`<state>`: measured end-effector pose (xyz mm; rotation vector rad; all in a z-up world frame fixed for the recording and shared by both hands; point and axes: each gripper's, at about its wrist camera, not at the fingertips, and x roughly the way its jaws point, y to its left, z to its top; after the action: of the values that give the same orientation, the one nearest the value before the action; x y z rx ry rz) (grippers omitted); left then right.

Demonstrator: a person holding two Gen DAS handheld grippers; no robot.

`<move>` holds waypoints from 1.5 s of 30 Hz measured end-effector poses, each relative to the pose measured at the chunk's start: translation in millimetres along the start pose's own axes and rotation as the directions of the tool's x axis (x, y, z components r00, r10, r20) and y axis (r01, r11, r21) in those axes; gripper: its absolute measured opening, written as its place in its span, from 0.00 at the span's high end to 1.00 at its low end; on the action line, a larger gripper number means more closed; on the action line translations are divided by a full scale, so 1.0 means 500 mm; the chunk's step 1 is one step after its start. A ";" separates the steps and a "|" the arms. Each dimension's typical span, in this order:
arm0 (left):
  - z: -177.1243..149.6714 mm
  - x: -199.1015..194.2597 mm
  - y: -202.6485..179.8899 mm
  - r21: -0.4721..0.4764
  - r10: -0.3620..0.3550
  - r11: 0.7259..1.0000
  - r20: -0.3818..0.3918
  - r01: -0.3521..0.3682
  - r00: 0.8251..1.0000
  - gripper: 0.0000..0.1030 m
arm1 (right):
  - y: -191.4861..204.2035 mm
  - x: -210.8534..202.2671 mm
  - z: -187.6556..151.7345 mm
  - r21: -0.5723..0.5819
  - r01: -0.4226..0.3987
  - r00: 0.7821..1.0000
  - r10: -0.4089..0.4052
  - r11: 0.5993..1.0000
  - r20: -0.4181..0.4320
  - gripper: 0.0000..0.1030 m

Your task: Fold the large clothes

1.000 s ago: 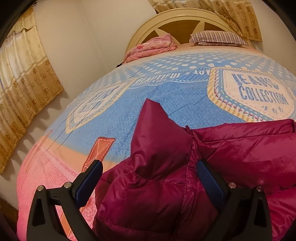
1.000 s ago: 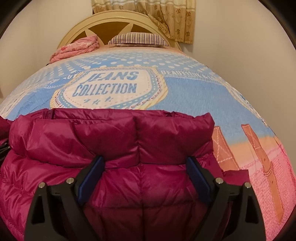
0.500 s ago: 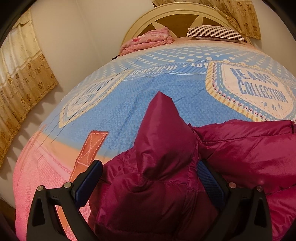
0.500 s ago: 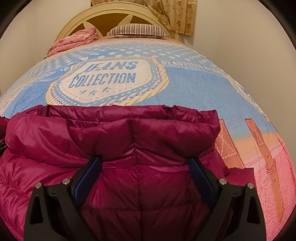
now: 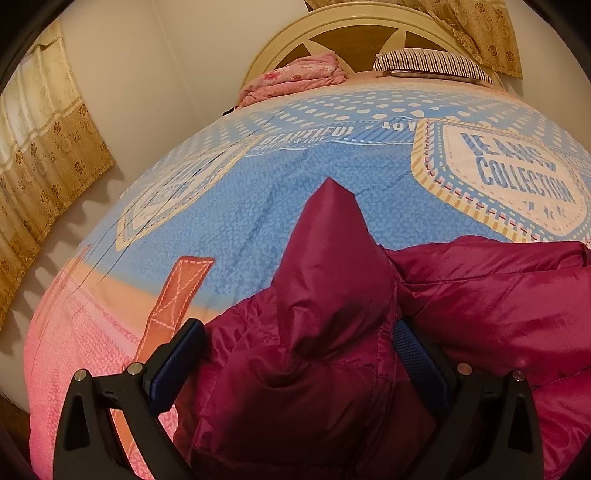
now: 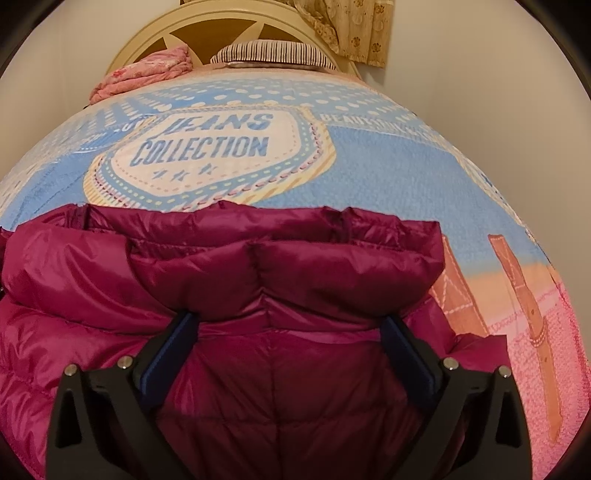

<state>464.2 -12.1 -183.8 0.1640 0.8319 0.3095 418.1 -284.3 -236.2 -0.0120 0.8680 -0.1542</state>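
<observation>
A magenta puffer jacket (image 5: 480, 295) lies on the near end of the bed, also filling the lower half of the right wrist view (image 6: 221, 280). A pointed fold of it (image 5: 332, 251) stands up between my left fingers. My left gripper (image 5: 299, 354) is open, its jaws wide apart on either side of that fold. My right gripper (image 6: 288, 339) is open too, its jaws spread over the jacket just below the padded collar roll (image 6: 258, 236).
The bed carries a blue and pink quilt (image 5: 258, 206) printed "JEANS COLLECTION" (image 6: 199, 147). At the headboard (image 5: 354, 33) lie a folded pink blanket (image 5: 295, 77) and a striped pillow (image 5: 428, 62). Curtains (image 5: 40, 155) hang at the left; a wall stands close on the right.
Both grippers have dropped slightly toward the jacket and edged forward; the bed appears a little higher in both views. Jaws stay wide open and the jacket barely shifts.
</observation>
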 end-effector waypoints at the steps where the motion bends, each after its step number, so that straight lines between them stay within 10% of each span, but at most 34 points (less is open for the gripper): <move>1: 0.000 0.000 0.000 0.000 0.000 1.000 0.000 0.000 1.000 0.01 | 0.000 0.000 0.000 0.000 0.001 1.000 -0.001 1.000 0.000 0.02; 15: 0.013 -0.028 0.019 0.014 -0.046 0.999 -0.046 0.047 0.998 0.01 | -0.001 -0.004 0.008 -0.006 0.002 1.000 -0.003 1.000 -0.024 0.02; 21: -0.011 -0.132 0.066 -0.010 -0.087 0.996 0.101 0.089 0.991 0.01 | 0.039 -0.136 0.024 -0.018 -0.044 0.993 0.046 0.999 0.111 0.03; 28: -0.045 -0.069 0.070 -0.039 -0.052 0.998 0.021 0.052 0.998 0.01 | 0.176 -0.108 -0.023 -0.154 -0.050 0.996 0.060 0.987 0.063 0.05; 38: -0.060 -0.062 0.085 -0.072 -0.123 0.990 -0.040 0.120 0.992 0.01 | 0.171 -0.061 -0.026 -0.140 -0.054 0.999 0.054 0.989 -0.006 0.02; 45: -0.159 -0.173 0.157 -0.059 -0.140 0.988 -0.006 0.140 0.990 0.01 | 0.130 -0.219 -0.108 -0.137 -0.109 0.991 0.118 0.985 0.058 0.02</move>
<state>334.3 34.9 -155.4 0.0487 0.8393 0.2026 315.7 -201.8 -192.7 -0.0919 0.8094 0.0112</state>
